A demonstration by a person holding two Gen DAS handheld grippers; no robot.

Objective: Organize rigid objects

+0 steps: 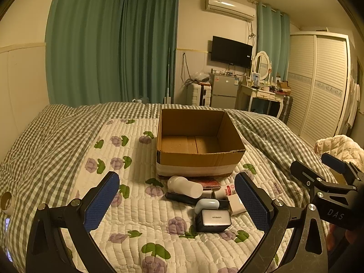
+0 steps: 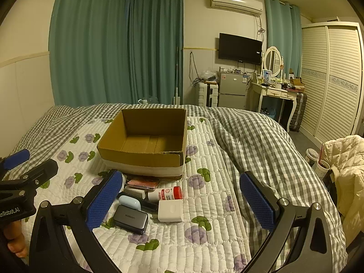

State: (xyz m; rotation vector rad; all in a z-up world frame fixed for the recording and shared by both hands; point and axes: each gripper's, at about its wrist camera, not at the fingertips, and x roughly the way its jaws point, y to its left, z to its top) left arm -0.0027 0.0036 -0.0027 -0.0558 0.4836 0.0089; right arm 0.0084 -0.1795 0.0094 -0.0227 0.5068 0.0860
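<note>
An empty cardboard box (image 1: 198, 157) (image 2: 145, 159) stands open on the quilted bed. In front of it lies a small pile: a white bottle (image 1: 184, 186) on its side, a dark grey charger (image 1: 212, 219) (image 2: 130, 218), a pale blue earbud case (image 1: 207, 204) (image 2: 129, 202), a white charger (image 1: 236, 206) (image 2: 170, 210), a red-capped tube (image 2: 166, 193), a pink packet (image 2: 142, 183) and a long black item (image 1: 182, 198). My left gripper (image 1: 177, 202) hovers open just before the pile. Slightly to the right of the pile, my right gripper (image 2: 182, 202) is open and holds nothing.
A tape roll (image 1: 6, 202) and a phone (image 1: 8, 227) lie at the bed's left edge. A cream jacket (image 2: 345, 182) and two drink cups (image 2: 311, 155) sit off the bed's right side. A rumpled checked duvet (image 2: 250, 141) rises to the right of the box.
</note>
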